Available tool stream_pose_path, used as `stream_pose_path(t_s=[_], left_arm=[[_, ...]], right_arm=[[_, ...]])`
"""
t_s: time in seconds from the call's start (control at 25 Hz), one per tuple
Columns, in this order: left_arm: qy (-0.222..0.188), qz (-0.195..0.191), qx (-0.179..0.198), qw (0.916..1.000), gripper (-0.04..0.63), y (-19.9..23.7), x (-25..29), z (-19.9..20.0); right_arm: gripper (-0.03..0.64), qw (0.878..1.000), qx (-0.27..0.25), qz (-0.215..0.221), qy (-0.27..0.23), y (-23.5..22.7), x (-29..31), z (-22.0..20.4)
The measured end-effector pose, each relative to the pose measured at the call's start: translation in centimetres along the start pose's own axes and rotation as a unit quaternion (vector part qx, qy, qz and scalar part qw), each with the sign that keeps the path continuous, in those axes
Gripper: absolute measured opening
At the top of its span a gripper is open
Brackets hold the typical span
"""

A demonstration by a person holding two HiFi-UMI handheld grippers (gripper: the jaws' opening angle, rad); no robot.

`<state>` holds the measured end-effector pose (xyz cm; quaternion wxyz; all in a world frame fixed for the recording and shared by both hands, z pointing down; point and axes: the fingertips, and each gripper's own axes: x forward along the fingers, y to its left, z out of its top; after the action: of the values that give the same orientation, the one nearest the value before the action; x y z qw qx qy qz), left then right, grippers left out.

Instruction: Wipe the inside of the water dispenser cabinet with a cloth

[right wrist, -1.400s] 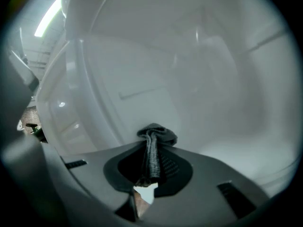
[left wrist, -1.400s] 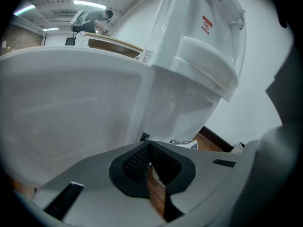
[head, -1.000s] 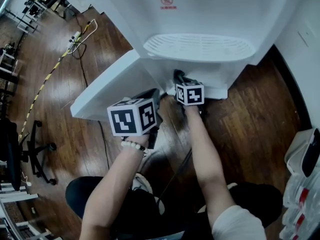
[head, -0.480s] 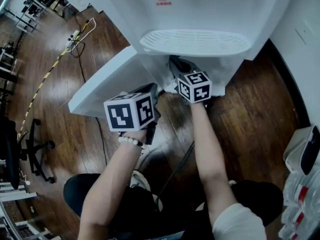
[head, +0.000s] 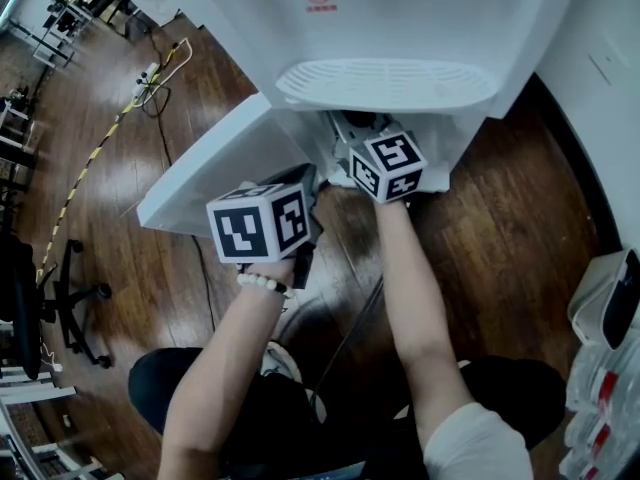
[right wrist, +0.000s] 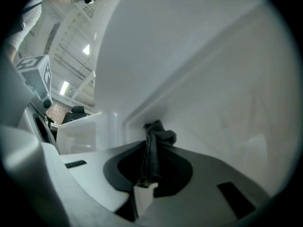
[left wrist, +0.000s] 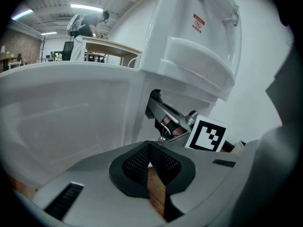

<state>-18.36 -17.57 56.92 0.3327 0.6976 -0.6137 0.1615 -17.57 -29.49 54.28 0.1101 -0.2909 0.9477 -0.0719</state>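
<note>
Inside the cabinet [right wrist: 222, 70] corner, right claw [right wrist: 150, 167] pinches the cloth [right wrist: 158, 136]; left claw [left wrist: 150, 163] pressed together outside.

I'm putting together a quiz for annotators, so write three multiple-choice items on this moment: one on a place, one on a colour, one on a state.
1. Where is the right gripper?
A. raised overhead
B. inside the white water dispenser cabinet
C. held far from the dispenser

2. What colour is the crumpled cloth?
A. dark grey
B. yellow
C. red

3. How is the white cabinet door?
A. shut
B. taken off
C. swung open

Answers: 1 B, white cabinet walls surround its jaws. 2 A, dark grey fabric sits pinched between the shut jaws. 3 C, the door stands open beside the left gripper.
</note>
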Motion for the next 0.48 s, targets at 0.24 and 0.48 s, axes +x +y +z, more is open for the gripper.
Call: stream_pose_path(t_s=[0.24,0.48], left_arm=[[0.001,0.002,-0.002,1.0,-0.003,0.3,0.2,0.0],[0.005,0.002,-0.005,1.0,-0.003,0.4,0.3,-0.2]], right_arm=[[0.04,0.999,-0.008,0.005,-0.032,0.7,0.2,2.1],[0.04,0.998,0.036,-0.033,0.027,-2.4,0.2,-2.5]])
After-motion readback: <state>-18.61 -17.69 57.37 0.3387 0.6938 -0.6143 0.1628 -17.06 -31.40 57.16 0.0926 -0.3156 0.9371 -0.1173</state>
